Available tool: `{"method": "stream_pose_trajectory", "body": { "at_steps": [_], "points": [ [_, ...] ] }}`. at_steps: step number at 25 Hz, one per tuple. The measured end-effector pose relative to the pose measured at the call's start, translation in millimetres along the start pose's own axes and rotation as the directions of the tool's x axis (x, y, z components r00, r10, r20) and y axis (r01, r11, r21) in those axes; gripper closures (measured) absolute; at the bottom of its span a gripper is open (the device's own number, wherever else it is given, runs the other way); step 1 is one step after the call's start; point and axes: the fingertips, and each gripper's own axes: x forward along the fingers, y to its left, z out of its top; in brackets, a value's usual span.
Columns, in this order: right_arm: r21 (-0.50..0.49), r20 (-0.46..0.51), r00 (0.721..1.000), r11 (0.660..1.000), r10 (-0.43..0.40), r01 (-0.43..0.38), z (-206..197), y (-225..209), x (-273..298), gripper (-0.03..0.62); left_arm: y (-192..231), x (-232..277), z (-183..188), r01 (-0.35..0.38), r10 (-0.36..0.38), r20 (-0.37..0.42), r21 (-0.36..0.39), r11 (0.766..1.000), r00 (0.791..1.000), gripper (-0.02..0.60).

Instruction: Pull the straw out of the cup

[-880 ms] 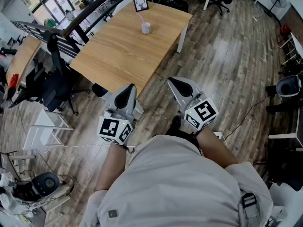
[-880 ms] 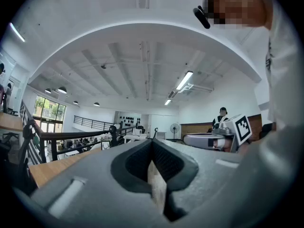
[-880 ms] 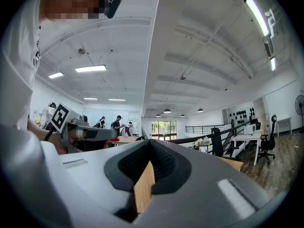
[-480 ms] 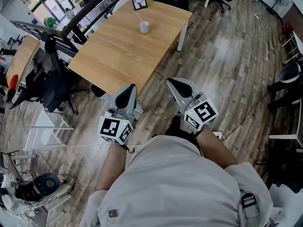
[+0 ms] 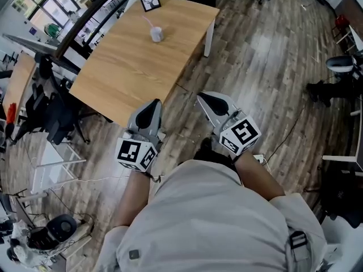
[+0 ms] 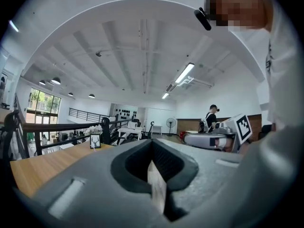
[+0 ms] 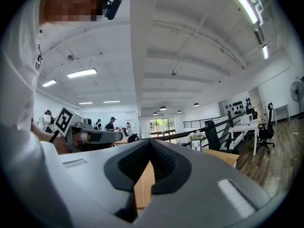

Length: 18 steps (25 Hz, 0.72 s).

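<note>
This is a big office room with a wooden floor (image 5: 266,67) and a long wooden surface (image 5: 130,67) in it.

Closest to the camera is the person's pale shirt (image 5: 210,225). Just past it, both arms hold their tools out over the floor. The left gripper (image 5: 151,107) has its jaws pressed together, with nothing between them. The right gripper (image 5: 209,101) is the same, jaws together and empty. Both point level, toward the surface. The left one is close to the near edge of the surface, and the right one is over bare floor.

Far off, near the other end of the surface, stands the small grey cup (image 5: 157,35). The pink straw (image 5: 148,21) is in it, leaning up and to the left. A little picture frame (image 5: 149,0) stands behind the cup, by the far edge.

What has changed from a moment ago is small. The surface and the cup now sit a bit more to the left in the head view. The grippers look the same as before, in front of the body.

I think the person is only walking or turning toward the surface. The cup is well apart from both grippers, so the pull has not begun. They must get closer and open a gripper first.
</note>
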Motion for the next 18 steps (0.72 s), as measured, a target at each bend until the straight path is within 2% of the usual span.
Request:
{"method": "stream_pose_trajectory", "body": {
  "at_steps": [7, 13, 18],
  "points": [
    [0.005, -0.001, 1.000, 1.000, 0.007, -0.007, 9, -78, -11, 0.585, -17, 90, 6, 0.023, -0.023, 0.004, -0.007, 1.000, 1.000, 0.578],
    [0.008, -0.011, 1.000, 1.000, 0.023, -0.023, 13, -109, -10, 0.585, -24, 134, 8, 0.035, -0.035, 0.006, -0.008, 0.999, 0.999, 0.578],
    [0.020, -0.018, 1.000, 1.000, 0.010, -0.009, 8, -141, 0, 0.585, -14, 165, 7, 0.034, -0.034, 0.003, -0.012, 0.999, 0.999, 0.578]
  ]
}}
